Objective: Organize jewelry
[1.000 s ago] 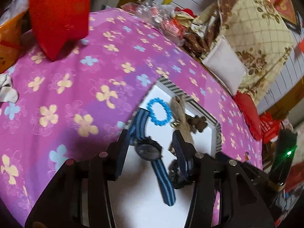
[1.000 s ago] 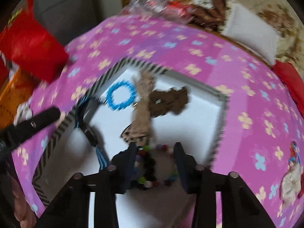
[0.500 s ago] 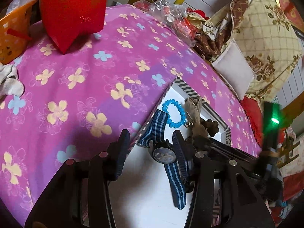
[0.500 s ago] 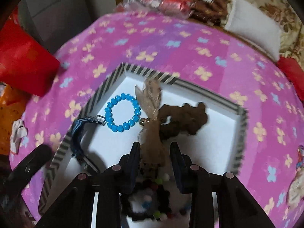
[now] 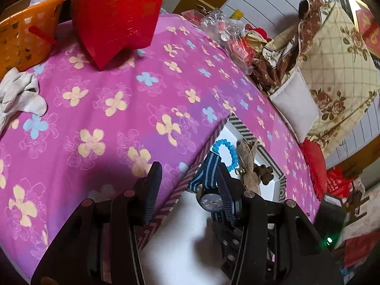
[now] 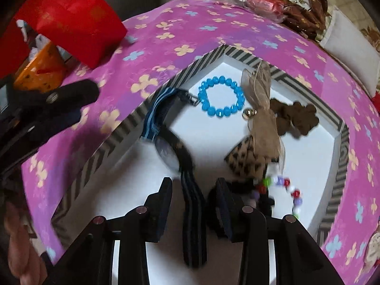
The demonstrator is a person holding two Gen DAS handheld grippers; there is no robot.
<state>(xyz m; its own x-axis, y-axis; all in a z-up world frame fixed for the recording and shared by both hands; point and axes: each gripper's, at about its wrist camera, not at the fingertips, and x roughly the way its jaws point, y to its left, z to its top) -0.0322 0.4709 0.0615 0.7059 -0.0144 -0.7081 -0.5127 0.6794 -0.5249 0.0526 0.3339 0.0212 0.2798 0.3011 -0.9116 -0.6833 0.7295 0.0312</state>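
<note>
Left gripper (image 5: 187, 178) is hovering wide apart over the striped-rimmed white tray (image 5: 247, 131), blue-striped fabric-strap watch (image 5: 210, 198) lying inside beside one finger, while right gripper (image 6: 193, 197) is straddling its strap tail (image 6: 192, 204), gaping, ideally pinching mid-strap, avoiding the multicoloured bead bracelet (image 6: 288, 191).

The right tongs (image 6: 193, 198) hang spread over the watch (image 6: 171, 149) strap inside the white tray (image 6: 318, 156)

Crowded tray, bare near side
Watch (image 6: 171, 147), blue bracelet (image 6: 222, 96) and ribbon bow (image 6: 261, 109) crowd the tray's (image 6: 342, 140) far corner; its white floor nearer lies bare.
</note>
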